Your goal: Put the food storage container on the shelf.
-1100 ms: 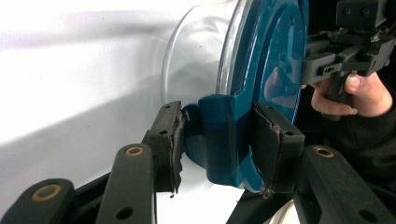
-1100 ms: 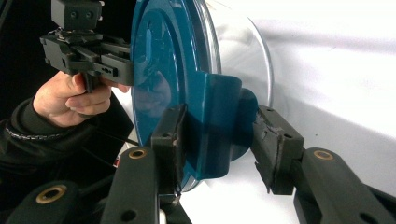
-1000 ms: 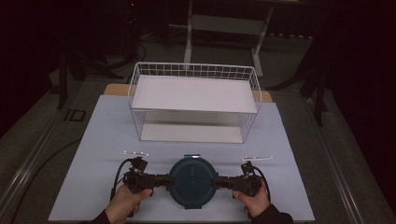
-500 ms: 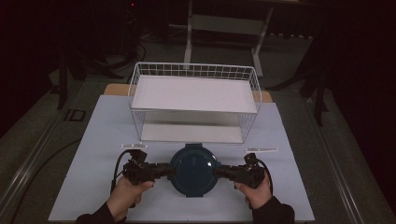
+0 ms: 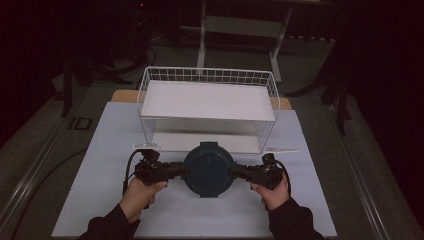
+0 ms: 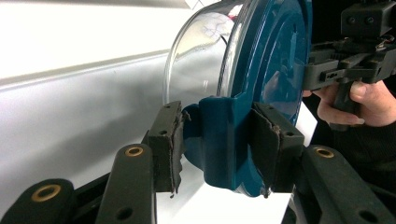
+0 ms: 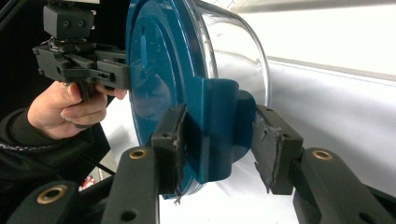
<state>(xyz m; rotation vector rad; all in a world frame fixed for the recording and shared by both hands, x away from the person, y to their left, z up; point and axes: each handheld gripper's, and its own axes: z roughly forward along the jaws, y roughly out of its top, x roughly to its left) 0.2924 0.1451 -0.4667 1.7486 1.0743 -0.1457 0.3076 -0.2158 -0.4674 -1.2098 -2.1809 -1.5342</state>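
Container [image 5: 208, 168]: round clear bowl w/ blue lid, near edge of the table [image 5: 100, 165], just in front of the white wire basket [image 5: 207, 107]. In the high view it sits between the two grippers, lid up; whether it's lifted off the surface or resting, can't tell from that angle.
Left gripper [image 5: 180, 169]: jaws closed most of the way around the lid's left clip tab [image 6: 219, 140]. Right pad presses the tab; left pad sits close, contact there unclear. Person's left hand [image 5: 140, 192] holds the grip below.
Right gripper [image 5: 235, 172]: mirrors it on the opposite tab [image 7: 219, 130]. Left pad on the tab, right pad w/ a small gap beside it, so grip looks loose-ish. Right hand [image 5: 272, 192] behind.
Why two grips: tabs stick out at opposite sides, giving flat faces for the pads; bowl wall is curved & slick, poor to pinch. Holding both sides keeps it level.
Why this spot: container is centred on the basket front, so prob. staged for a move onto the basket's white top shelf [image 5: 207, 100] or the lower space under it. A guess.
Risk: tabs may be lid latches; squeezing or pulling could pop the lid rather than carry the bowl.
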